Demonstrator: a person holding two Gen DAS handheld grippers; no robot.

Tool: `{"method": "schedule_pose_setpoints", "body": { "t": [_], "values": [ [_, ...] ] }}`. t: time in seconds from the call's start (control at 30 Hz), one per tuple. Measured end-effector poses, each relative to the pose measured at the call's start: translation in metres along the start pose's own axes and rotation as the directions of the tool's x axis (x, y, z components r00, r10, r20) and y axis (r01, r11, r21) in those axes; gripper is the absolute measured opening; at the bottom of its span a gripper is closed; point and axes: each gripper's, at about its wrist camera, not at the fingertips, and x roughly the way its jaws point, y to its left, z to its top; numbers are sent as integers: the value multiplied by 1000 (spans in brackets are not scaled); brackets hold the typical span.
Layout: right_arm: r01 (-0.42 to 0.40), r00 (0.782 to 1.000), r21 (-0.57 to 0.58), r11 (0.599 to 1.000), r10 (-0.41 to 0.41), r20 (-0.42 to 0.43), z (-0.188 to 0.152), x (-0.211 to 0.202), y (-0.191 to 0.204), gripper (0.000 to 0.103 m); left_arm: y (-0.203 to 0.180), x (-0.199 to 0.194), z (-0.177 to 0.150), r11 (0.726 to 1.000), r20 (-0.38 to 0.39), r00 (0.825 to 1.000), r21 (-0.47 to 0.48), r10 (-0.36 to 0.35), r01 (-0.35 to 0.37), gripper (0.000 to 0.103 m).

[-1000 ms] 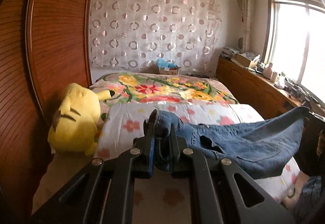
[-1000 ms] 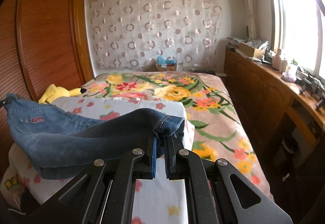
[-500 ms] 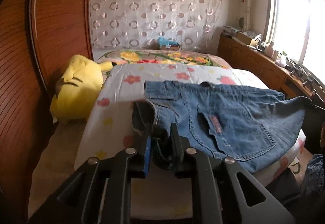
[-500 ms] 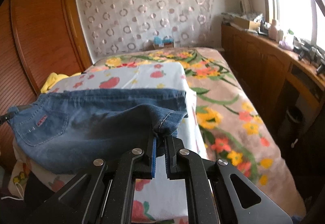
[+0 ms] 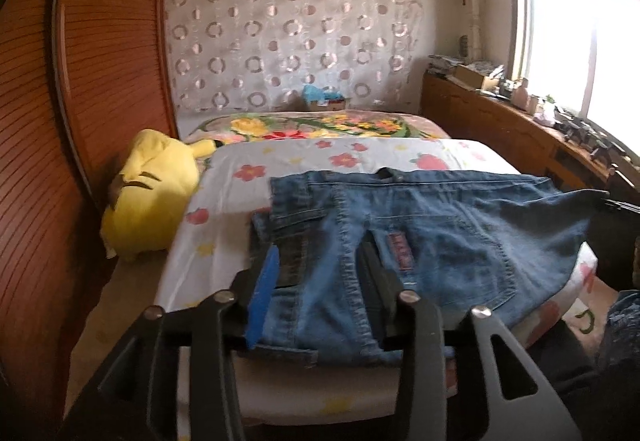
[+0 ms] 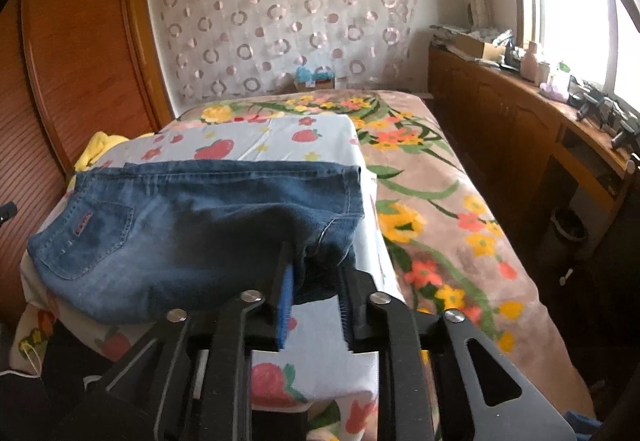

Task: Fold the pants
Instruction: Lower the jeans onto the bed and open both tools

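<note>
Blue jeans (image 5: pixel 420 237) lie folded across a pale fruit-and-flower sheet (image 5: pixel 288 161) at the near end of the bed, waistband and back pockets face up.

Left gripper (image 5: pixel 320 273): jaws opening, fingers clearly parted. The waistband corner of the jeans lies between them, denim slack, pads not pressing on it.

Right gripper (image 6: pixel 316 273): jaws opening, a narrower gap. The dark hem end of the jeans (image 6: pixel 192 225) sits bunched between the fingers; no pinch visible on the cloth.

Left of the left gripper, beside the sheet: a yellow plush toy (image 5: pixel 152 197) against the wooden wardrobe (image 5: pixel 80 81).

Ahead of both grippers, past the sheet: a floral blanket (image 6: pixel 432 201), then a circle-patterned curtain (image 6: pixel 280 25). Right of the right gripper: a wooden cabinet (image 6: pixel 512 121) under the window.
</note>
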Motion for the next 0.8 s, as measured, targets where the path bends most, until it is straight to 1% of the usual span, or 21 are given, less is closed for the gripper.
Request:
{"method": "schedule_pose_setpoints", "body": {
  "t": [0.07, 0.13, 0.23, 0.37, 0.5, 0.7, 0.8],
  "values": [
    [11, 1000, 0, 1000, -11, 5, 1, -2, -1, 28, -7, 5, 2, 1000, -6, 1000, 7, -30, 30, 52],
    [14, 1000, 7, 1000, -14, 4, 0, -2, -3, 43, -17, 12, 4, 998, -19, 998, 17, -57, 57, 53],
    [22, 1000, 12, 1000, -22, -1, -3, -3, -2, 50, -31, 22, 6, 997, -37, 997, 29, -70, 71, 53],
    [17, 1000, 6, 1000, -17, 4, -3, -4, 3, 53, -58, 38, 5, 994, -59, 994, 50, -93, 96, 53],
    [11, 1000, -5, 1000, -11, 12, -4, 0, 13, 60, -77, 51, 3, 987, -80, 986, 60, -143, 148, 53],
    [-15, 1000, -22, 1000, 15, -10, -3, 23, 35, 62, -103, 68, -10, 977, -128, 976, 103, -174, 188, 53],
    [-26, 999, -33, 999, 25, -30, -3, 35, 43, 62, -109, 73, -15, 974, -151, 970, 91, -191, 206, 53]
  ]
}}
